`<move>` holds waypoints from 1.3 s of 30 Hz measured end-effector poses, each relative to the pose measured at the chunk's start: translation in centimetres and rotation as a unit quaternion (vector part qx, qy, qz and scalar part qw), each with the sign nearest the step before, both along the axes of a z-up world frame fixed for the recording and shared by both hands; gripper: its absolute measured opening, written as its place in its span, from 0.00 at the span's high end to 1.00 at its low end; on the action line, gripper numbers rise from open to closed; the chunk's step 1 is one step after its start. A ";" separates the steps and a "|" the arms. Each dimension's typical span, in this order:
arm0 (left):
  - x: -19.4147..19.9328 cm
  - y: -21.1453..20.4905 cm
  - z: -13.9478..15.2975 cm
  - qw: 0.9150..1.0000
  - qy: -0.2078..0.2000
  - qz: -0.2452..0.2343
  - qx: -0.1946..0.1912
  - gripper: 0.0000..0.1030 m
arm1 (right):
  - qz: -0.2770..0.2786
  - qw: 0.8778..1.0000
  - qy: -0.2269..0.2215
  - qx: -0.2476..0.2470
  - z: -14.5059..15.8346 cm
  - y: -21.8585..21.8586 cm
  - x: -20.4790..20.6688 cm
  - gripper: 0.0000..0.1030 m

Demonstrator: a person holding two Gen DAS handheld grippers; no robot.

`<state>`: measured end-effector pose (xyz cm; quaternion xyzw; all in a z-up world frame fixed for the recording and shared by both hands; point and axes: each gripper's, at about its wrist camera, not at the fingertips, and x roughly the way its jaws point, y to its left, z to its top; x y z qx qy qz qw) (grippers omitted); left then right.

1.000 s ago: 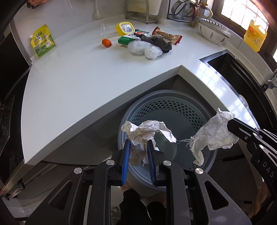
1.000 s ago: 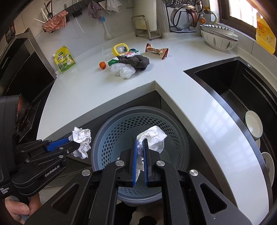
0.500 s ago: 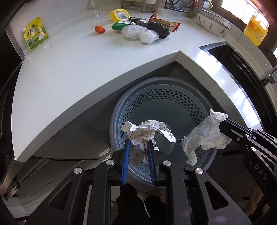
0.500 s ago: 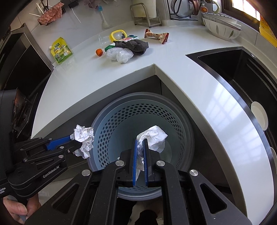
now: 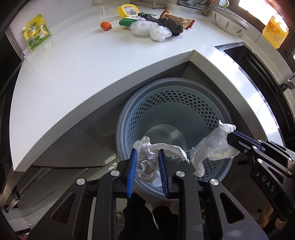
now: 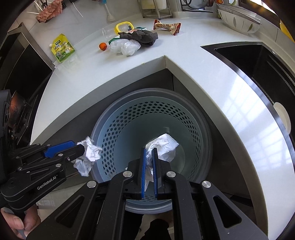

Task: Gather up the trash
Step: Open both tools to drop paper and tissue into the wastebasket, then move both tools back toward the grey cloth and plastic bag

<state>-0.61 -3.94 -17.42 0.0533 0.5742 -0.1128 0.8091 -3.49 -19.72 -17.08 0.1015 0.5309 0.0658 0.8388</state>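
Holding station above a grey perforated waste basket (image 5: pixel 171 103), both grippers carry paper trash.

- Left gripper (image 5: pixel 147 157) — blue pads clamped on a crumpled sheet of lined paper (image 5: pixel 156 149), which bulges out past the fingertips over the near rim of the basket. In the right wrist view the same gripper (image 6: pixel 81 147) enters from the left, its wad (image 6: pixel 88 155) hanging at the basket's left rim.
- Right gripper (image 6: pixel 149 150) — pads nearly together, pinched on a crumpled white tissue (image 6: pixel 164 147) that spreads forward over the basket's open interior. In the left wrist view it (image 5: pixel 231 136) comes in from the right, the tissue (image 5: pixel 213 145) drooping over the basket's right side.
- Basket interior: pale blue, honeycomb holes in the wall, smooth bottom; no trash can be made out on the bottom.
- White countertop (image 5: pixel 73 73) wraps the corner behind the basket. Remaining litter sits in a cluster at its far side: clear plastic bags (image 5: pixel 149 30), a dark cloth (image 5: pixel 169 25) touching them, a snack wrapper (image 5: pixel 178 19), a green box (image 5: pixel 127 21), a yellow-rimmed container (image 5: pixel 128 10), a toppled clear cup (image 5: pixel 107 12), a small orange item (image 5: pixel 106 25).
- Yellow-green pouch (image 5: pixel 36 33) lies apart at the counter's left edge.
- Dark sink (image 6: pixel 258 70) is set in the counter on the right; a patterned bowl (image 6: pixel 237 21) stands beyond it.
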 end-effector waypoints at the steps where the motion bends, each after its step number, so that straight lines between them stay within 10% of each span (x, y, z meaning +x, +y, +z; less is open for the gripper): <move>1: 0.0 0.0 0.0 1.000 0.000 0.000 0.001 0.77 | 0.000 1.000 0.001 0.001 0.0 0.0 0.0 0.93; 5: 0.0 0.1 0.1 1.000 -0.002 0.002 0.001 0.70 | -0.004 1.000 -0.001 0.005 0.0 -0.3 0.1 0.87; 9: -0.2 0.3 0.5 1.000 -0.008 0.007 0.002 0.54 | -0.010 1.000 -0.012 0.001 0.6 -0.5 0.0 0.59; 39: -0.7 2.1 4.3 0.998 -0.049 0.046 -0.002 0.29 | -0.020 0.999 -0.013 -0.030 3.0 -0.9 0.2 0.23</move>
